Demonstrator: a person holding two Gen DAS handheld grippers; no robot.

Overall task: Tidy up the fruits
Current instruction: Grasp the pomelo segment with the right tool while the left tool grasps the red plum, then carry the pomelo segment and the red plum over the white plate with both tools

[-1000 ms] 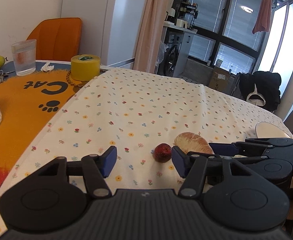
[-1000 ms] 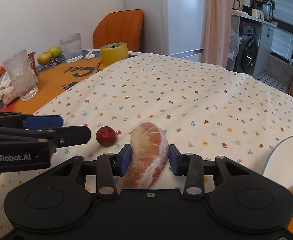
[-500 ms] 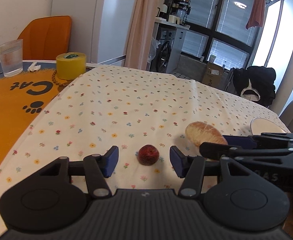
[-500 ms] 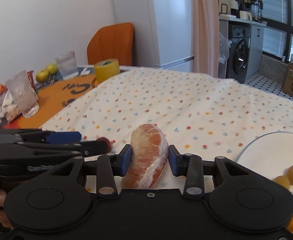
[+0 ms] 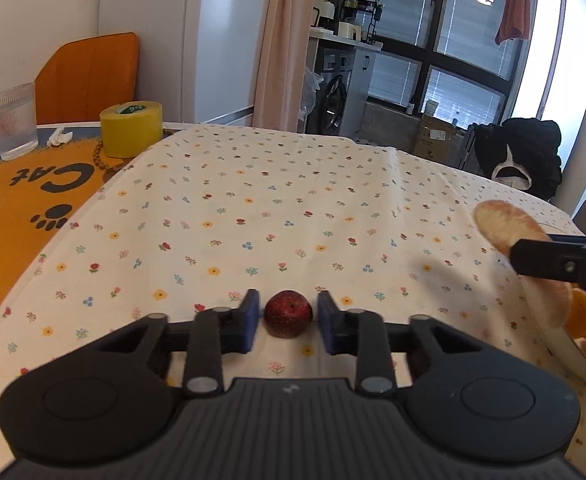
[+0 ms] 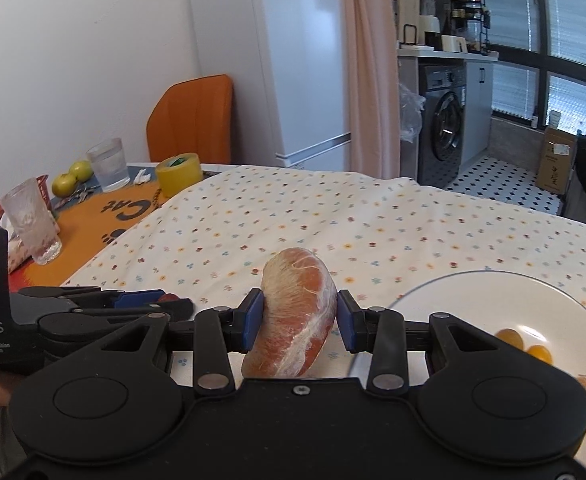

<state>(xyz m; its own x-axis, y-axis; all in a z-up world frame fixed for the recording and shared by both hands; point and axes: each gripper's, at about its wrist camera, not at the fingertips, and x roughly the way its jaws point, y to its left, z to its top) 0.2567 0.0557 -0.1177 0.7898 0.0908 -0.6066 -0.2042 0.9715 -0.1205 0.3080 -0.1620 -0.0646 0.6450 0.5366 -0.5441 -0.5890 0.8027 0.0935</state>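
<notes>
Resting on the flowered tablecloth [image 5: 277, 208], a small red fruit [image 5: 288, 313] is flanked by the parted pads of the left gripper [image 5: 288, 318], a slight gap being left on each side. A peeled pomelo segment [image 6: 295, 312] is clamped in the right gripper [image 6: 297, 320], raised off the cloth just beside a white plate [image 6: 533, 292] on which small orange fruits [image 6: 523, 343] are seen.

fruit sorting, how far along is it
Done: small orange fruits already lie on the white plate. In hand: the right tool grips a peeled grapefruit segment beside the plate; the left tool brackets a small red fruit on the tablecloth, pads not touching. Left: plate both.
</notes>
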